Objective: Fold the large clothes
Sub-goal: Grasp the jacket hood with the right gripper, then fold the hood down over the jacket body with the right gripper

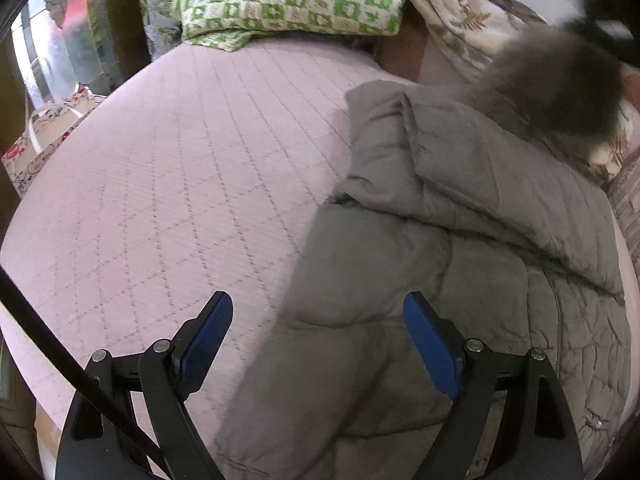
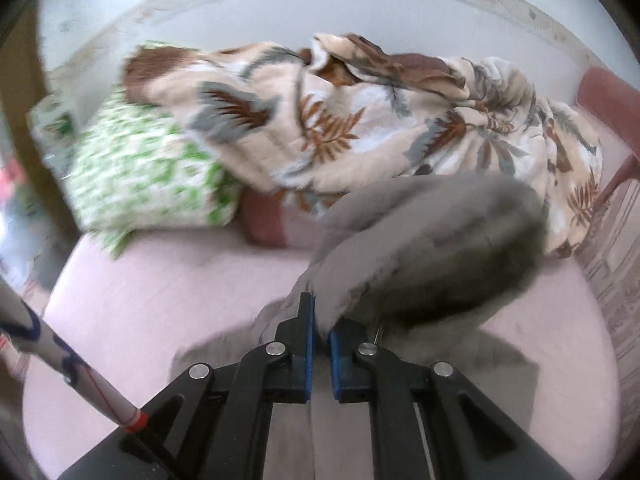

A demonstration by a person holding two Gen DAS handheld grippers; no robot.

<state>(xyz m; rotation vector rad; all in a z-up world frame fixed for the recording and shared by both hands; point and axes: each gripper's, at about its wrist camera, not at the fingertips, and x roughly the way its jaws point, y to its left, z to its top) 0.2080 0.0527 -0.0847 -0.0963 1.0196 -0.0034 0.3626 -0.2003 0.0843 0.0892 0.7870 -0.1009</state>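
A: The left gripper (image 1: 318,312) hangs with its blue pads spread wide, nothing between them. Its left finger is over the pink quilted bedspread (image 1: 160,184); its right finger is over the grey padded coat (image 1: 440,240).

B: And the coat itself?

A: It lies crumpled on the right half of the bed, folded over itself, its lower part running toward the camera under the gripper. A fur-trimmed hood (image 1: 556,80) rises blurred at the upper right.

B: What's behind it?

A: From the left: a floral bag (image 1: 48,136) beside the bed, a green-and-white checked pillow (image 1: 292,0) at the head, then a leaf-print blanket (image 1: 460,4) bunched along the wall.

B: The other tool?

A: The right gripper (image 2: 322,320) is clenched on grey coat fabric (the view is smeared, so which edge I cannot tell). The cloth lifts from the pads toward the dark furry hood. Left of it sits the pillow, behind it the blanket.
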